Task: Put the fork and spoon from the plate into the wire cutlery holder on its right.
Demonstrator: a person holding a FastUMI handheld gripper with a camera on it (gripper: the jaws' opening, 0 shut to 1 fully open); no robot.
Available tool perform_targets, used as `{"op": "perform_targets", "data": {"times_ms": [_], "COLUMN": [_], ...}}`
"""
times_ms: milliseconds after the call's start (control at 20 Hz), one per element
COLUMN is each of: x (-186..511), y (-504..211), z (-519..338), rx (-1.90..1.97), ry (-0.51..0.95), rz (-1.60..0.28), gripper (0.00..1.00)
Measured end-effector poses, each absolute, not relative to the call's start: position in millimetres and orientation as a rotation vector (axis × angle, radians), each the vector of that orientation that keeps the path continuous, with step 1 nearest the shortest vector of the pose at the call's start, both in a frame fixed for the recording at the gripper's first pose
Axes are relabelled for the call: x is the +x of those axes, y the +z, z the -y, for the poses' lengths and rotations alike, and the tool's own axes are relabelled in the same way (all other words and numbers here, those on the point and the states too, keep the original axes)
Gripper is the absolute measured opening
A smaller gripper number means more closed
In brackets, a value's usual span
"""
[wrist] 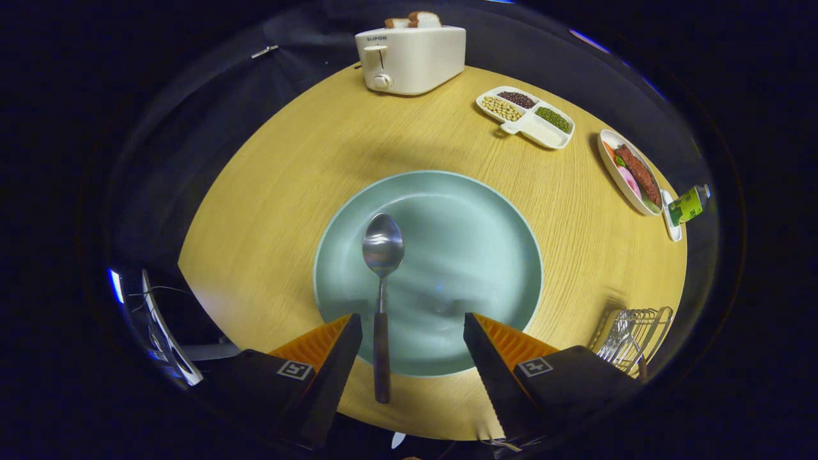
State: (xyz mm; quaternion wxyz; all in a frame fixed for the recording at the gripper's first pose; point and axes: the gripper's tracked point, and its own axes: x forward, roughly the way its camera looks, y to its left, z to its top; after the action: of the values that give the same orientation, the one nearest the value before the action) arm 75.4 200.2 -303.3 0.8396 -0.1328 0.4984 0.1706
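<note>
A metal spoon (382, 281) lies on the pale green plate (473, 243), bowl pointing away, its dark handle reaching over the plate's near rim between my fingers, close to the left one. My gripper (412, 322) is open above the plate's near edge, touching nothing. The wire cutlery holder (632, 335) stands to the right of the plate, beside the right finger, with a fork's tines (617, 342) showing inside it.
A white toaster (411, 57) with bread slices stands at the table's far edge. A divided dish of beans (525, 116) and an oval dish of food (629, 172) sit far right, with a small green bottle (689, 204) beyond. The round wooden table (268, 211) ends near my fingers.
</note>
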Motion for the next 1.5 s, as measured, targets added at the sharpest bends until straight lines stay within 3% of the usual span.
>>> {"op": "perform_targets", "data": {"times_ms": [250, 350, 450, 700, 750, 1000, 1500], "x": [77.3, 72.3, 70.8, 65.3, 62.8, 55.7, 56.1], "y": [-320.2, -324.1, -329.1, -338.9, -335.7, -334.7, -299.3], "z": [-202.5, -201.5, -203.8, -214.6, -216.2, -220.8, -173.0], "rx": [-0.312, -0.323, -0.338, -0.314, -0.313, -0.286, -0.189], "ry": [0.336, 0.344, 0.357, 0.396, 0.412, 0.51, 0.499], "rz": [-1.09, -1.097, -1.11, -1.156, -1.164, -1.165, -1.135], "gripper": [0.97, 0.88, 0.72, 0.21, 0.16, 0.09, 0.05]}}
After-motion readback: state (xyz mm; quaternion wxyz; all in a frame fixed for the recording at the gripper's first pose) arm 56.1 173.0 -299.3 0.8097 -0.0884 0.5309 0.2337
